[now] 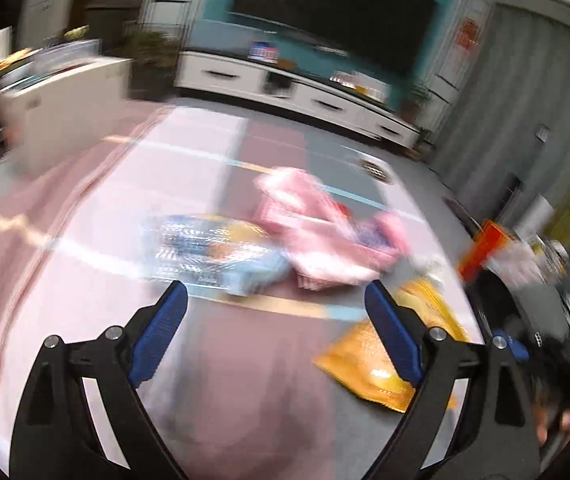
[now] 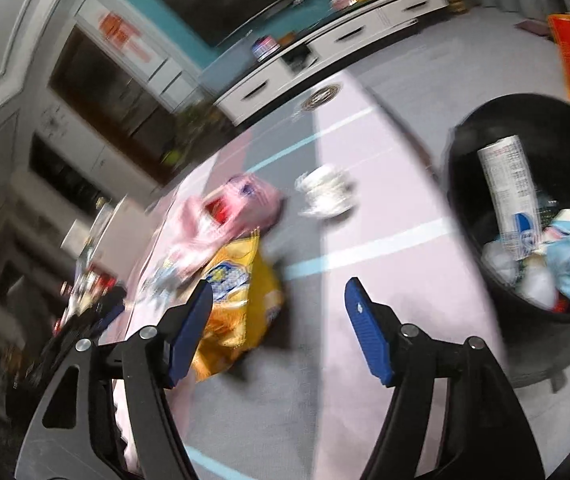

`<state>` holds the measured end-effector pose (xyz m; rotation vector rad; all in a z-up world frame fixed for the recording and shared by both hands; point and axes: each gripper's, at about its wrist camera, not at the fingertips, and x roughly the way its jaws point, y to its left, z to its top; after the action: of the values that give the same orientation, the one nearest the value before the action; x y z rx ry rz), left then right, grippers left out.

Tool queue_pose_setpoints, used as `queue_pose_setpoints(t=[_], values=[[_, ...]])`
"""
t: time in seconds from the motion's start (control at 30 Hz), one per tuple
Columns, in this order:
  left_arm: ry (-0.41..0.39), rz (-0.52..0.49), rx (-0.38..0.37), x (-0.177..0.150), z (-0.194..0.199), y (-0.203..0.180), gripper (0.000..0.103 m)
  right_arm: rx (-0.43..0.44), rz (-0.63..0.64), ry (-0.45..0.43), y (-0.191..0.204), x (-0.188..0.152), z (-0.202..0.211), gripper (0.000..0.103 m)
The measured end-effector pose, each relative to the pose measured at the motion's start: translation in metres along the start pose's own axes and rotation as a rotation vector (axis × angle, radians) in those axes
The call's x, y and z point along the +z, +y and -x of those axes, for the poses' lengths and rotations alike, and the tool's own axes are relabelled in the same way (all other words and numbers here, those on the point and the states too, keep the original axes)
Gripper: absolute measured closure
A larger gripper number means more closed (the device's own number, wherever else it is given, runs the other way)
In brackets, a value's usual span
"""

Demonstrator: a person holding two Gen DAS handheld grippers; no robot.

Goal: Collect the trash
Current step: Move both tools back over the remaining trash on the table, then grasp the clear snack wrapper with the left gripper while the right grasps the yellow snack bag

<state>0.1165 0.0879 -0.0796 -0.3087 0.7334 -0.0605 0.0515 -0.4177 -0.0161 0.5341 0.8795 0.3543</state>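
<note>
Trash lies on a pink and grey rug. In the left wrist view my left gripper (image 1: 275, 292) is open and empty above the rug, just short of a clear blue-printed wrapper (image 1: 213, 252). A pink bag (image 1: 321, 228) lies behind the wrapper and a yellow snack bag (image 1: 369, 364) lies under the right finger. In the right wrist view my right gripper (image 2: 279, 290) is open and empty. The yellow snack bag (image 2: 237, 300) sits by its left finger, the pink bag (image 2: 225, 212) beyond, and crumpled white paper (image 2: 327, 194) further out. A black trash bin (image 2: 481, 224) at the right holds several wrappers.
A white TV cabinet (image 1: 301, 92) and dark screen stand across the room. A white box (image 1: 69, 112) sits at the rug's left edge. An orange box (image 1: 485, 248) and clutter lie at the right. The rug (image 2: 389, 216) is bare between the snack bag and the bin.
</note>
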Motion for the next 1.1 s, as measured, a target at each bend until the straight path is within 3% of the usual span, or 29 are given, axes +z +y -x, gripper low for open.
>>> queue_pose_setpoints(t=[0.1,0.33,0.67,0.9,0.97,1.0,1.1], values=[[-0.016,0.073,0.017,0.006,0.005,0.024,0.01,-0.016,0.028,0.027,0.013,-0.003,-0.015,0.032],[-0.025,0.154,0.041,0.007,0.008,0.052,0.01,-0.018,-0.046,0.036,0.013,-0.002,-0.033,0.025],[0.032,0.11,0.048,-0.003,-0.004,0.05,0.01,-0.017,-0.095,0.044,0.022,0.004,-0.064,0.021],[0.047,0.05,0.038,-0.009,-0.008,0.037,0.01,-0.026,-0.042,0.084,0.037,-0.002,-0.078,0.021],[0.048,0.039,0.039,-0.009,-0.009,0.034,0.01,-0.064,-0.005,0.083,0.042,-0.003,-0.079,0.023],[0.051,0.032,0.038,-0.01,-0.011,0.032,0.01,-0.088,0.02,0.081,0.045,-0.004,-0.079,0.031],[0.06,0.023,0.033,-0.011,-0.014,0.029,0.01,-0.13,0.078,0.088,0.052,-0.007,-0.081,0.04]])
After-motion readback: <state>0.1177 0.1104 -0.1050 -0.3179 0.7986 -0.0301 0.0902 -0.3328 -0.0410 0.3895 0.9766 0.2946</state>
